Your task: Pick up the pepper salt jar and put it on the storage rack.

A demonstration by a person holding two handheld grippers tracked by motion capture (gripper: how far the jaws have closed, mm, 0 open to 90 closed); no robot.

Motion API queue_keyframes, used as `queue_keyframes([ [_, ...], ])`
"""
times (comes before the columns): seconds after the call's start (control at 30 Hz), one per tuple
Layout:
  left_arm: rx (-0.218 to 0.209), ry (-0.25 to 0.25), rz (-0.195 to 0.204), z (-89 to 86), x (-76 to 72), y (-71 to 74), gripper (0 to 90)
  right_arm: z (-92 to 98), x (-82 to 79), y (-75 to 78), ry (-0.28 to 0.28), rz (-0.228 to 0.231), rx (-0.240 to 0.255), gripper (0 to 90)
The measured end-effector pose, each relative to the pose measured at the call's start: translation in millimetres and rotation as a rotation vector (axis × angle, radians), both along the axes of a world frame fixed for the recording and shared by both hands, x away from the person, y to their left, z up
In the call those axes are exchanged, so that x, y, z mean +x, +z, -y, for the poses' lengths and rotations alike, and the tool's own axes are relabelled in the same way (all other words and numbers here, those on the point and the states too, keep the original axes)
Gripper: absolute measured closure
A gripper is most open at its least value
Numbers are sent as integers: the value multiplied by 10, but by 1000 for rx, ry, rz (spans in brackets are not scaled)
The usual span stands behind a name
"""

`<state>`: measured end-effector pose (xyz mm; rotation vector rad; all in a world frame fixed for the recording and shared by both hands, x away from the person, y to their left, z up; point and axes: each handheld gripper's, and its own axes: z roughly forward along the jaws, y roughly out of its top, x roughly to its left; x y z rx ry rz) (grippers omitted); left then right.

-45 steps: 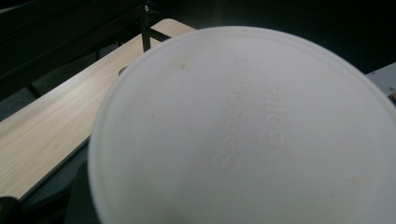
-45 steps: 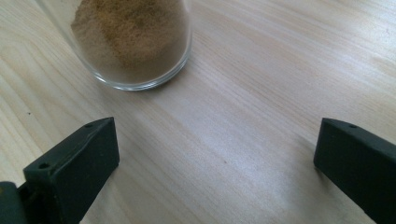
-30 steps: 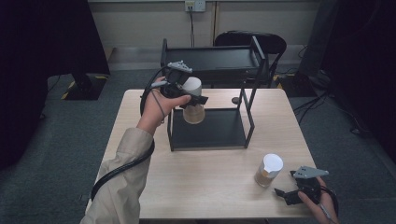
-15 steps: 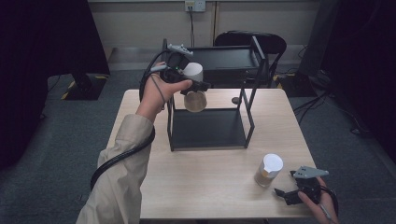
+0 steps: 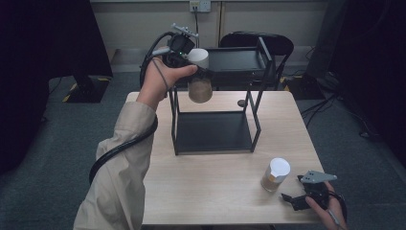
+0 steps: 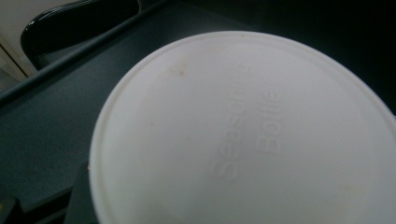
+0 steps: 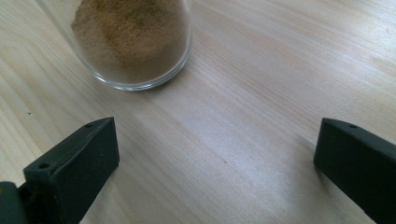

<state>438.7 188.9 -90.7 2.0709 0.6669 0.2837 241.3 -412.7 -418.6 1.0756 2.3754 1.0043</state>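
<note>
A glass seasoning jar of brown powder with a white lid hangs in the air at the front left corner of the black rack's top shelf. My left gripper is shut on it. In the left gripper view the lid is right in front of the camera, with the dark shelf behind it. A second jar with a white lid stands on the table near the front right. My right gripper rests just right of it, and its open jaws point at that jar's base.
The two-tier black metal rack has a bare lower shelf and stands mid-table. A small dark round thing lies on the wooden table behind the rack. A black chair stands behind the table.
My left hand has lifted the jar from between the two shelves up to the height of the top shelf. The right gripper and the second jar have stayed put.
</note>
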Motion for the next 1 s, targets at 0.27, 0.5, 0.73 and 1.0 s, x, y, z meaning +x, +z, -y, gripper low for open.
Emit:
queue_keyframes([
  [0.27, 3, 2, 15, 45, 37, 267, 358, 1, 0, -1, 1, 1, 0, 0],
  [0.5, 4, 19, 22, 55, 121, 450, 357, 1, 0, -1, 1, 1, 0, 0],
  [0.73, 7, 37, 31, 57, 206, 558, 358, 2, -2, 0, 2, 1, 0, 0],
  [1.0, 19, 72, 30, 88, 371, 602, 358, 2, -2, 1, 2, 0, 0, 0],
])
